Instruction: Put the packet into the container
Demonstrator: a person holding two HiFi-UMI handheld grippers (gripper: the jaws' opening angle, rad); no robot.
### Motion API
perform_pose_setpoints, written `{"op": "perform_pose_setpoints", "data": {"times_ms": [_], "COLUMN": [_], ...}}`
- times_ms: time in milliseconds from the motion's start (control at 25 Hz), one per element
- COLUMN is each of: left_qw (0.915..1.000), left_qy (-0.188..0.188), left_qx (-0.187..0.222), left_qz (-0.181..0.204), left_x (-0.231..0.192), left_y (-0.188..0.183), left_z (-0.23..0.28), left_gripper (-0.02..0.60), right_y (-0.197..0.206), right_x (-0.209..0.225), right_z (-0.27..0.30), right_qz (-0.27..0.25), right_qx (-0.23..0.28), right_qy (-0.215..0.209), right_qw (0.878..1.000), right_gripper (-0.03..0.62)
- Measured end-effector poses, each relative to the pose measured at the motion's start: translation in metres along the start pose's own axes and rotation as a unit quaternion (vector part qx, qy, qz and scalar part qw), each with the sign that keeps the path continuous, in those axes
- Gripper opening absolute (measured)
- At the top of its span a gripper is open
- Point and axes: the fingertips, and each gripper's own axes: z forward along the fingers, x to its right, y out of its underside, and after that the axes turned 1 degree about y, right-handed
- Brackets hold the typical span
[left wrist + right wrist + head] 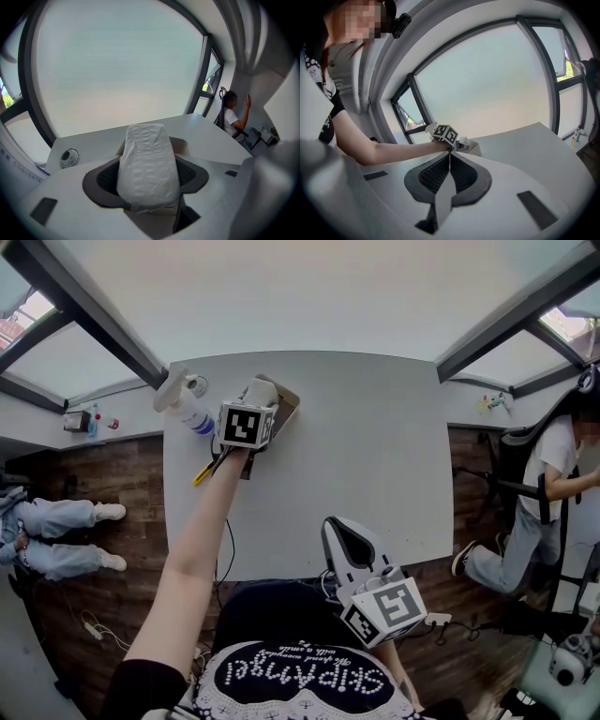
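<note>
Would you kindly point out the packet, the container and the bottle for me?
packet [147,164], left gripper view, middle of its white wrapper.
container [289,407], head view, its right-hand rim.
bottle [194,415], head view, middle of its body.

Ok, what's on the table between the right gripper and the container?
Nothing: the head view shows bare table between the right gripper and the container, where the left gripper holds the packet.
</note>
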Motion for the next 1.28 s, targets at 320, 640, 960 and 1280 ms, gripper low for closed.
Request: {"op": "perform_pose_setpoints", "data": {"times_ms": [320,640,960,1280], "left_qw": [1.0000,0.9994,0.9969,0.9906], "left_qy": [0.005,0.001,-0.009,-0.029], "left_qx": [-0.001,0.036,0.078,0.134], "left_qz": [0.003,0.003,-0.001,-0.001], "left_x": [0.002,-0.001,-0.003,-0.010], "left_y": [-0.001,-0.009,-0.022,-0.040], "left_z": [-0.001,-0.010,-0.031,-0.059], "left_gripper": [0.279,0.284,0.284,0.284], "right_y": [0.000,-0.001,-0.002,-0.004], "right_x": [0.000,0.000,-0.003,-0.010], "right_z": [0.000,0.004,0.006,0.007], "right_qz": [0.001,0.000,0.000,-0.003], "right_qx": [0.001,0.000,-0.001,0.001], "right_qy": [-0.001,-0.009,-0.021,-0.035], "right_qw": [1.000,1.000,1.000,0.999], "right_gripper": [0.015,0.015,0.015,0.015]}}
